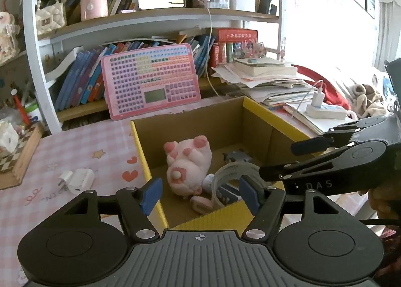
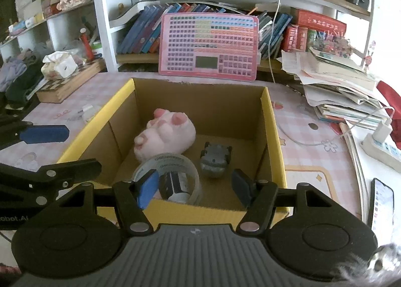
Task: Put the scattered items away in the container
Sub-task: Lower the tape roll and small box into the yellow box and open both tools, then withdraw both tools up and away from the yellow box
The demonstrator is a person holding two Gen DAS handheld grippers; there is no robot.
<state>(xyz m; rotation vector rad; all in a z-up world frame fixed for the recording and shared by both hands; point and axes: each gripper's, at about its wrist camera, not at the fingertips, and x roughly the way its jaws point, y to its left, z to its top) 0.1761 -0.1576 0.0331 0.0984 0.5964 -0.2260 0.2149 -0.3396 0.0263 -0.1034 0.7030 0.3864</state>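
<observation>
A cardboard box with yellow rim (image 1: 147, 161) (image 2: 272, 121) stands on the pink checked table. Inside it lie a pink plush toy (image 1: 188, 161) (image 2: 165, 134), a clear tape roll (image 1: 233, 171) (image 2: 170, 161), a grey toy car (image 1: 236, 156) (image 2: 215, 159) and a small dark item (image 2: 178, 186) within the roll. My left gripper (image 1: 200, 195) (image 2: 62, 151) hangs open over the box's near left corner, nothing between its blue pads. My right gripper (image 2: 195, 188) (image 1: 293, 159) is open above the near wall, also holding nothing. A white charger plug (image 1: 77, 180) (image 2: 87, 111) lies on the table left of the box.
A pink button board (image 1: 150, 81) (image 2: 209, 46) leans on the bookshelf behind the box. Stacked papers (image 2: 338, 79) and a power strip (image 2: 381, 146) sit to the right, a phone (image 2: 381, 201) at the near right. A wooden chessboard box (image 2: 67, 81) stands at the left.
</observation>
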